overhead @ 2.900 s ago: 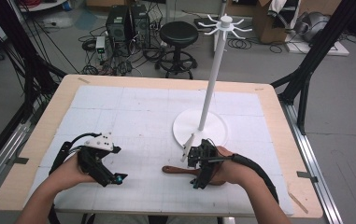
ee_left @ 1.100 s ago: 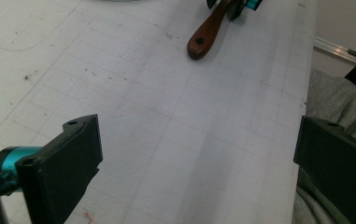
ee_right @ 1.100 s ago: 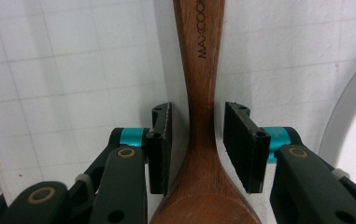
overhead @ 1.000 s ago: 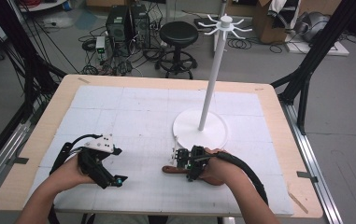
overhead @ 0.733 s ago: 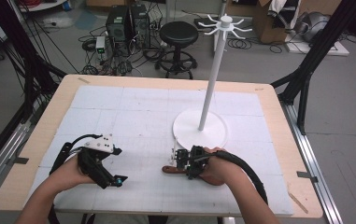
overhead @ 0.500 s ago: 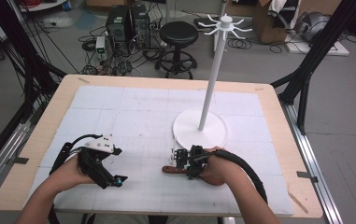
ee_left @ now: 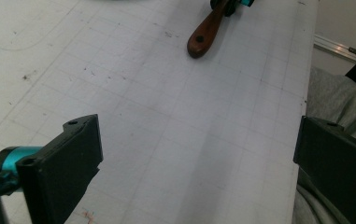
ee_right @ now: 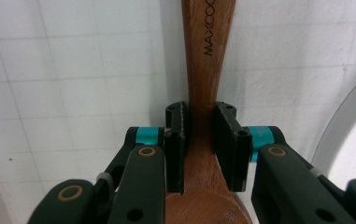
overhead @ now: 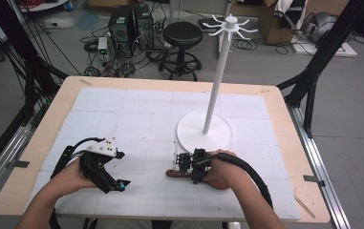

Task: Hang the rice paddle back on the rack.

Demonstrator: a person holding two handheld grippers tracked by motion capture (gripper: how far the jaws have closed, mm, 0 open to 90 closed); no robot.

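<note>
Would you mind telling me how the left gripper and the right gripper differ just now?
The left gripper has its jaws wide apart with nothing between them; the right gripper is shut on the wooden utensil. The left gripper lies apart from the utensil, whereas the right one sits over it. Both are hand-held low over the white mat.

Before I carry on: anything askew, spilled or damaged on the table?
Nothing stands out. The wooden utensil lies flat on the white mat, gripped squarely by the right claw. The white rack stands upright on its round base. The left claw is open above the mat, which bears a few faint scuffs.
</note>
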